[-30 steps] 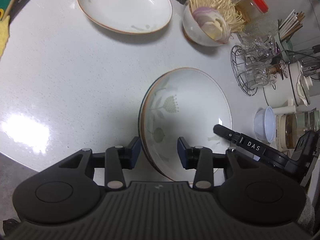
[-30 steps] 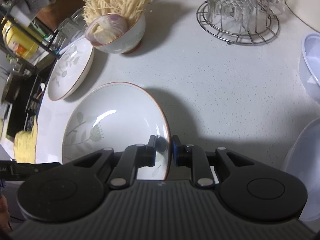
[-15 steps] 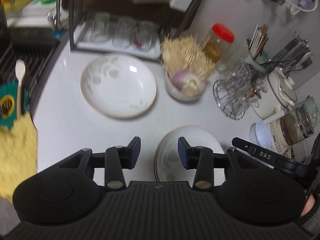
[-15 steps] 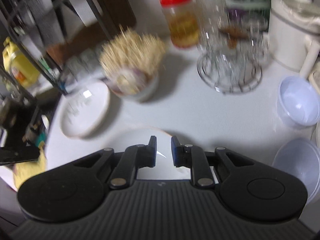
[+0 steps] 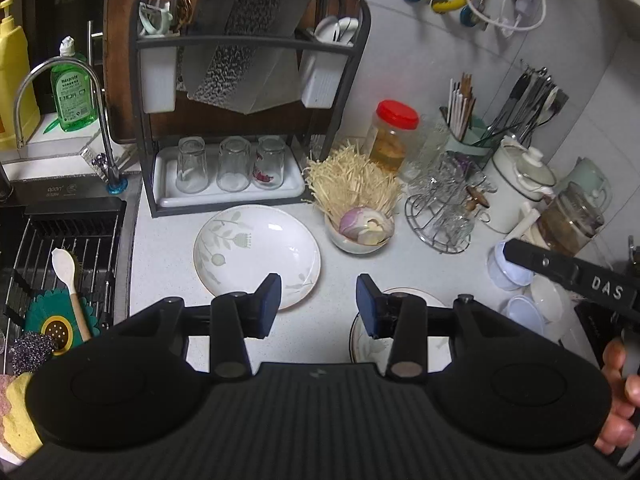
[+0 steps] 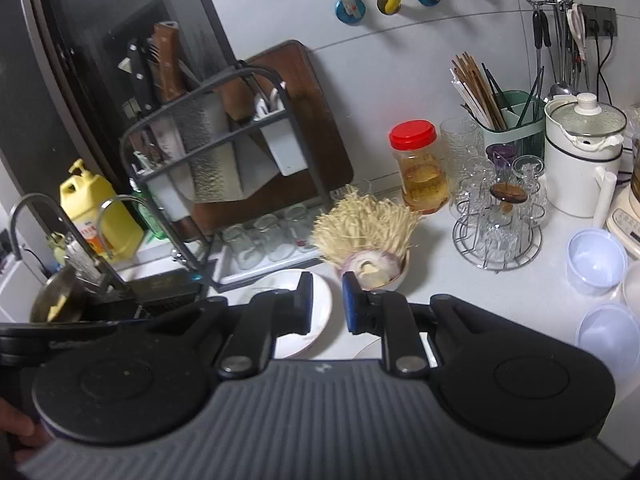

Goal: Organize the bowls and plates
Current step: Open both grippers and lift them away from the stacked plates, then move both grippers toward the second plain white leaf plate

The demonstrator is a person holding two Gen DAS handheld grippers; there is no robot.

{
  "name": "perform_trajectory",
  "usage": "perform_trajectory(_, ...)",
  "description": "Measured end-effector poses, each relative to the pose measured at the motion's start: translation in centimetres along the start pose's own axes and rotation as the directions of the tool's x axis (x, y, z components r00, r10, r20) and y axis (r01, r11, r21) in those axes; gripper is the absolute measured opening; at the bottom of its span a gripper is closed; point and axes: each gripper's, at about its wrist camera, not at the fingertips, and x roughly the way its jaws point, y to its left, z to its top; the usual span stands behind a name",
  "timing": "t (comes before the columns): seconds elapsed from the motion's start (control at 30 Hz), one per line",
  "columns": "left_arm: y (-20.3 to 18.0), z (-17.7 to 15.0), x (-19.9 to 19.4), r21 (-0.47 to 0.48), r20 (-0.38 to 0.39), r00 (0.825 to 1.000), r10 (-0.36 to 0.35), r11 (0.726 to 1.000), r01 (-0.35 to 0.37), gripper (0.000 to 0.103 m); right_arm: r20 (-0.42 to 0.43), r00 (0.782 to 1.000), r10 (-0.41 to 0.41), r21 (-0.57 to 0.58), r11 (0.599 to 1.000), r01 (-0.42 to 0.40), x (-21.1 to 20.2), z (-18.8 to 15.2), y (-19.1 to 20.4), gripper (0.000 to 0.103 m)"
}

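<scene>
White counter [image 5: 168,236] bare around two plates [image 5: 256,254]; left gripper [image 5: 318,304] jaws parted, right gripper [image 6: 326,304] narrow, both empty.

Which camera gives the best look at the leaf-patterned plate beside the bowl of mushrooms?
The left wrist view: the leaf-patterned plate shows nearly whole there, pattern and brown rim clear, only its near edge behind a fingertip. In the right wrist view the same plate is mostly hidden behind the right gripper, only a white sliver showing.
</scene>
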Motion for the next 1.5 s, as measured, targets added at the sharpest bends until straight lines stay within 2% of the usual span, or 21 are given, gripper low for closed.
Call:
perform_trajectory(0.2,-1.6,-2.1,-1.3,-0.003,0.027,0.999,0.017,1.000,-0.017,0.047,0.013,1.000,0.002,-0.068,0.998,-0.001,-2.5,-1.2,0.8,0.019)
perform_trajectory(0.27,-2.3,-3.3,-1.2,-0.035,0.005,1.000,0.031,0.999,-0.030,0.049,0.009,1.000,0.000,-0.089,0.996,0.000,-3.2,-1.6,0.6,0.019)
perform_trajectory(0.33,-2.9,-4.4,-1.1,-0.079,-0.001,1.000,-0.012,0.997,0.012,0.049,0.001,1.000,0.013,-0.105,0.994,-0.012,-3.7,-2.2,0.2,0.019)
perform_trajectory(0.6,-5.6,-6.8,-2.6,-0.113,0.021,0.999,0.045,0.993,-0.042,0.050,-0.027,0.999,0.039,-0.125,0.991,-0.042,-5.8,-4.1,-2.0,0.019)
perform_trajectory(0.77,-7.5,-7.9,-3.5,-0.106,0.026,0.997,0.069,0.992,-0.066,0.051,-0.022,0.998,0.055,-0.147,0.987,-0.058,-7.3,-4.8,-3.2,0.019)
perform_trajectory(0.93,-9.7,-9.8,-4.3,-0.091,0.030,0.997,0.073,0.993,-0.070,0.056,-0.022,0.997,0.070,-0.156,0.985,-0.073,-8.4,-5.6,-4.6,0.019)
perform_trajectory(1.17,-11.9,-12.4,-4.5,-0.088,0.013,0.993,0.118,0.989,-0.116,0.057,-0.034,0.995,0.094,-0.143,0.985,-0.098,-9.2,-6.7,-6.4,0.019)
perform_trajectory(1.37,-12.4,-14.0,-4.6,-0.102,-0.005,0.988,0.152,0.983,-0.152,0.060,-0.044,0.993,0.110,-0.145,0.983,-0.115,-9.4,-7.5,-7.7,0.019)
perform_trajectory(1.5,-12.8,-14.4,-4.3,-0.073,-0.032,0.981,0.190,0.979,-0.192,0.063,-0.041,0.993,0.112,-0.143,0.983,-0.117,-9.5,-8.0,-8.4,0.019)
